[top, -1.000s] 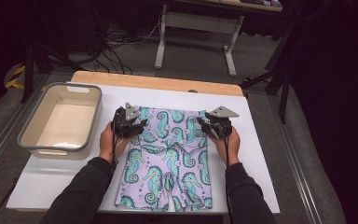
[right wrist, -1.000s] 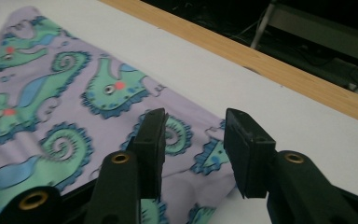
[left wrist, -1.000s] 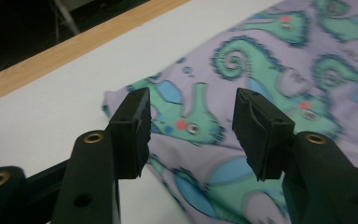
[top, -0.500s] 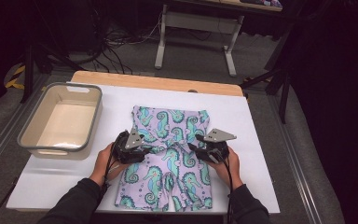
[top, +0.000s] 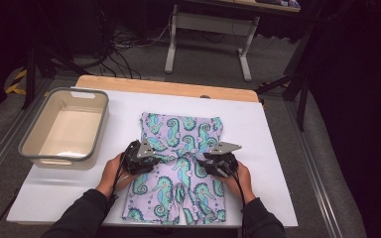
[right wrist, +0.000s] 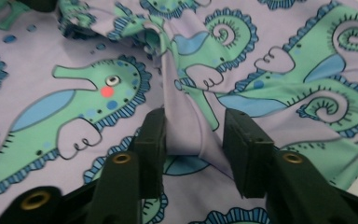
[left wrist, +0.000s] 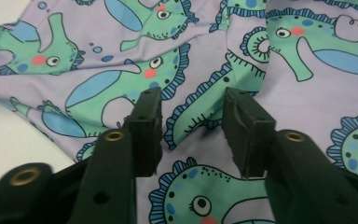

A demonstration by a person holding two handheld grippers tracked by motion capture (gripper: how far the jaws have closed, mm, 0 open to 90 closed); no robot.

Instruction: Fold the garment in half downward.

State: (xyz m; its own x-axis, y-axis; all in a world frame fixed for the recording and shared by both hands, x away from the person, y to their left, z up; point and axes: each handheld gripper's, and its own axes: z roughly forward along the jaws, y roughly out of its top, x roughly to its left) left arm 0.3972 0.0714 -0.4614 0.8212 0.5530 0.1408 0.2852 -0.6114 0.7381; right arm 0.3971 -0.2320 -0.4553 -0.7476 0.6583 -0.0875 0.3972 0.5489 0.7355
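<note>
In the high view, a pair of lilac shorts point(top: 178, 163) printed with green seahorses is seen at the centre of a white table sheet point(top: 273, 148), its far part folded toward the lower edge of the frame. The left gripper point(top: 151, 157) is held at the left end of that folded edge, and the right gripper point(top: 209, 161) at its right end, each in a hand entering from the bottom of the frame. A grey-rimmed tub point(top: 44, 148) is placed at the left of the frame, just beside the sheet's upper left part and apart from the shorts.

In the left gripper view, the left gripper point(left wrist: 192, 123) is seen from the bottom of the frame with its 2 jaws parted. They have just been closing. The shorts point(left wrist: 121, 56) lie under and beyond them, with a fabric edge between the jaws, but no pressing on the cloth can be made out.

In the right gripper view, the right gripper point(right wrist: 193, 137) rises from the bottom centre. Its jaws have just been closing, and a raised fold of the shorts point(right wrist: 186, 121) stands between them; whether the pads already press on it cannot be told.
</note>
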